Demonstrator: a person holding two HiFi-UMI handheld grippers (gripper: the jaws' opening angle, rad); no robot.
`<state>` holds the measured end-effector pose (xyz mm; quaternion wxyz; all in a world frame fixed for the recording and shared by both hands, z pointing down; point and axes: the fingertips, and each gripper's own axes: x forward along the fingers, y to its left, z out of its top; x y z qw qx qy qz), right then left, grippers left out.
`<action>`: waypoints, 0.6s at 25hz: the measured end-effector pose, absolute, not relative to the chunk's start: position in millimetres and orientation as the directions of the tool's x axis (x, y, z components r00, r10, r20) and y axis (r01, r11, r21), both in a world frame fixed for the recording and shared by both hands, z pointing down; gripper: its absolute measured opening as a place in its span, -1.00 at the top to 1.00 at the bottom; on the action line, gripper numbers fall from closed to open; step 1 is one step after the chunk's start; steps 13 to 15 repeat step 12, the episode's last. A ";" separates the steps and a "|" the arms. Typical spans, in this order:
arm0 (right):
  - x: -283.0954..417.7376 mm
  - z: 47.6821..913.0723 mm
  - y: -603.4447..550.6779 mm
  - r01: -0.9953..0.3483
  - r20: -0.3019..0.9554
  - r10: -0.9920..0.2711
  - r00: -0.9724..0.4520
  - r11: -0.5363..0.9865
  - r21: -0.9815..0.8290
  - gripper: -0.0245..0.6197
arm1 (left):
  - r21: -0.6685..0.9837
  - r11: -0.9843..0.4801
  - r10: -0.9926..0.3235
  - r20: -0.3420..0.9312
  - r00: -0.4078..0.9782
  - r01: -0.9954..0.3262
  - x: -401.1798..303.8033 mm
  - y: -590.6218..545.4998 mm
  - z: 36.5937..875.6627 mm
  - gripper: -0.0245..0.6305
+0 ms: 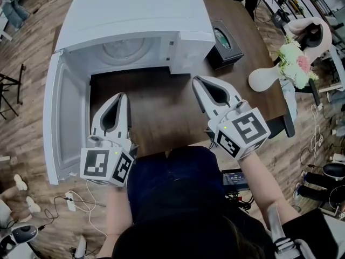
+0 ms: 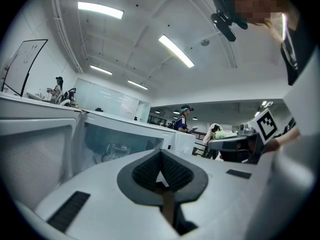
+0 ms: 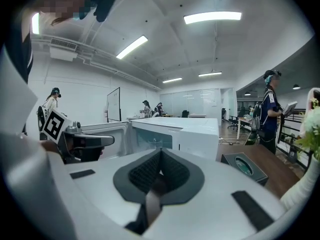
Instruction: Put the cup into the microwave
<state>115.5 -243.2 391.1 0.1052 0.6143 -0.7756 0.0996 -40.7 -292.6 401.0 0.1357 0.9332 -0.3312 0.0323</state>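
Note:
The white microwave [image 1: 135, 15] stands at the back of the dark table, its door [image 1: 60, 123] swung open to the left. A clear glass cup [image 2: 111, 153] stands inside the cavity; in the head view it shows only faintly at the cavity mouth. My left gripper [image 1: 123, 97] is shut and empty, hovering over the table in front of the opening. My right gripper [image 1: 197, 82] is also shut and empty, its tip near the microwave's front right corner. In their own views the left gripper [image 2: 161, 153] and the right gripper [image 3: 160, 155] have pads pressed together with nothing between.
A black box [image 1: 225, 39] with a round green top sits right of the microwave. A white vase with flowers [image 1: 291, 63] stands at the table's right edge. Bare table [image 1: 156, 112] lies between the grippers. People stand far off in the room.

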 end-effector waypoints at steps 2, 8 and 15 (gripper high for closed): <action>114.9 391.0 -242.8 -0.974 0.286 -0.932 -0.222 0.225 -0.024 0.95 | 0.232 -0.744 -0.609 0.150 0.779 -0.627 -41.1 -292.1 401.1 0.92; 112.7 390.8 -242.5 -0.974 0.288 -0.932 -0.223 0.227 -0.019 0.95 | 0.230 -0.744 -0.610 0.152 0.778 -0.628 -41.5 -291.9 400.6 0.92; 112.1 393.4 -245.2 -0.973 0.291 -0.930 -0.224 0.229 -0.018 0.95 | 0.231 -0.741 -0.613 0.153 0.775 -0.631 -42.4 -294.3 403.3 0.92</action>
